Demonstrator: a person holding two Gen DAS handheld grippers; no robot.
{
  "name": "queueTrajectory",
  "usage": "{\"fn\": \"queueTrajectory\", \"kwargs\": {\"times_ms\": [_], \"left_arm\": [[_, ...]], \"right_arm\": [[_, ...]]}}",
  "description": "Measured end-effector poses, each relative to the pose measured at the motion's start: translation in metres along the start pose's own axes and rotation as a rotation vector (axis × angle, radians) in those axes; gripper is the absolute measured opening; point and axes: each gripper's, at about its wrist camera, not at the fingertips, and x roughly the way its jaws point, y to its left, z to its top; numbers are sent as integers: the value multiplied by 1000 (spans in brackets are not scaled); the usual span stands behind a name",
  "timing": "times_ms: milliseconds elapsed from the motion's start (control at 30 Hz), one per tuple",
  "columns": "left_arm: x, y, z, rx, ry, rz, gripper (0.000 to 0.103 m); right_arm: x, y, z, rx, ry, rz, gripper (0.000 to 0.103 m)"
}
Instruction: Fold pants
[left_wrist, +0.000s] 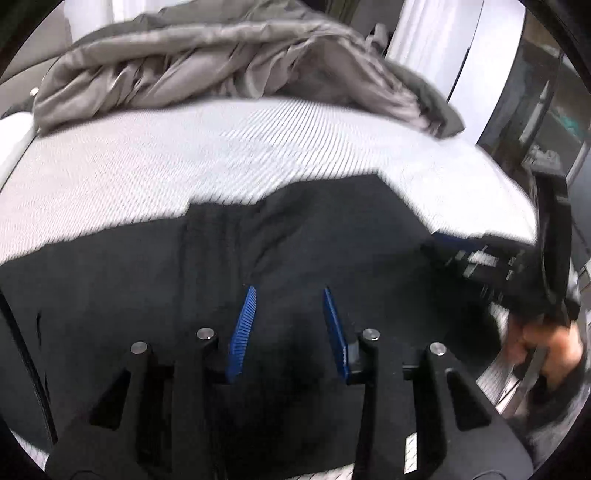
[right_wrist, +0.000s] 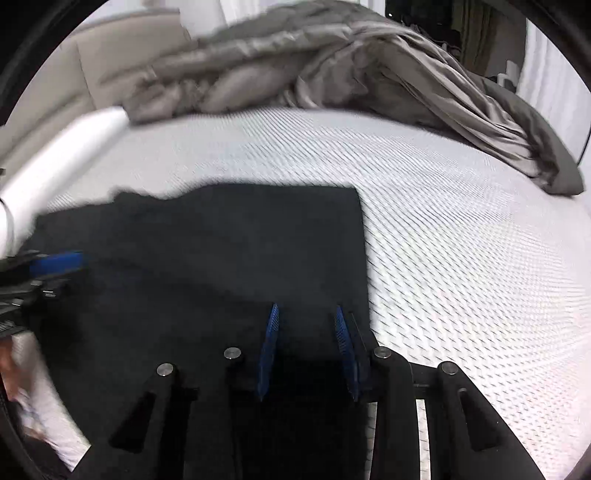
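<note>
Black pants lie flat on a white textured mattress. My left gripper is open above the pants, its blue pads apart with nothing between them. In the right wrist view the pants fill the lower left, with a straight edge on the right. My right gripper is open over the pants near that edge. The right gripper also shows at the right of the left wrist view. The left gripper's blue fingers show at the left of the right wrist view.
A crumpled grey duvet lies heaped across the far side of the mattress, also in the right wrist view. A white roll lies at the far left. Bare mattress lies to the right of the pants.
</note>
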Motion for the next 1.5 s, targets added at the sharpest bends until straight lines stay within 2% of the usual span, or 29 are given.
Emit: {"fn": "queueTrajectory", "kwargs": {"times_ms": [100, 200, 233, 267, 300, 367, 433, 500, 567, 600, 667, 733, 833, 900, 967, 1033, 1067, 1100, 1167, 1267, 1333, 1400, 1433, 1500], "left_arm": [[21, -8, 18, 6, 0, 38, 34], [61, -7, 18, -12, 78, 92, 33], [70, -1, 16, -18, 90, 96, 33], [70, 4, 16, -24, 85, 68, 32], [66, 11, 17, -34, 83, 29, 30], [58, 20, 19, -37, 82, 14, 28], [50, 28, 18, -36, 78, 10, 28], [41, 31, 16, -14, 79, 76, 28], [35, 31, 23, -17, 72, 66, 28], [32, 29, 29, -20, 44, 63, 29], [31, 22, 38, -9, -2, 45, 33], [47, 18, 45, -9, 16, 40, 35], [78, 24, 44, -35, 72, 85, 34], [78, 30, 42, -77, 57, 40, 28], [72, 42, 39, -90, 54, 20, 19], [62, 51, 36, -94, 52, 57, 19], [56, 55, 34, -100, 51, 54, 19], [47, 55, 32, -103, 41, 65, 20], [32, 46, 28, -81, 20, 98, 20], [16, 18, 15, -8, 20, 7, 23], [22, -2, 2, 48, 49, -38, 28], [38, -11, -10, 100, 107, 3, 29], [40, -13, -16, 131, 100, 15, 29], [29, -5, -20, 133, 89, 7, 29]], "right_arm": [[10, 24, 14, -5, -9, 49, 33], [36, 61, 30, -60, 26, 58, 33], [41, 64, 32, -78, 39, 53, 33], [51, 66, 31, -108, 54, 35, 33], [54, 64, 30, -119, 53, 29, 33], [60, 47, 29, -97, 67, -3, 33], [57, 24, 30, -56, 71, -97, 33], [54, 7, 32, -23, 71, -124, 33], [49, 3, 37, -15, 64, -176, 34], [46, 5, 40, -17, 50, -162, 34], [41, 16, 49, 1, 8, -61, 34], [44, 29, 55, 0, -7, -9, 35], [65, 51, 52, -64, 48, 23, 35], [74, 52, 48, -110, 83, -12, 35], [69, 45, 45, -104, 85, -48, 37], [64, 20, 42, -81, 74, -190, 38], [60, 4, 40, -49, 69, -231, 38], [56, -5, 39, -22, 69, -236, 38], [36, -16, 36, 34, 37, -177, 38], [8, 14, 31, -49, -20, -72, 40], [5, 38, 22, -77, 8, 47, 41], [19, 50, 10, -81, 84, 128, 41], [28, 51, 5, -103, 107, 105, 40], [29, 47, -7, -157, 91, 45, 40]]}}
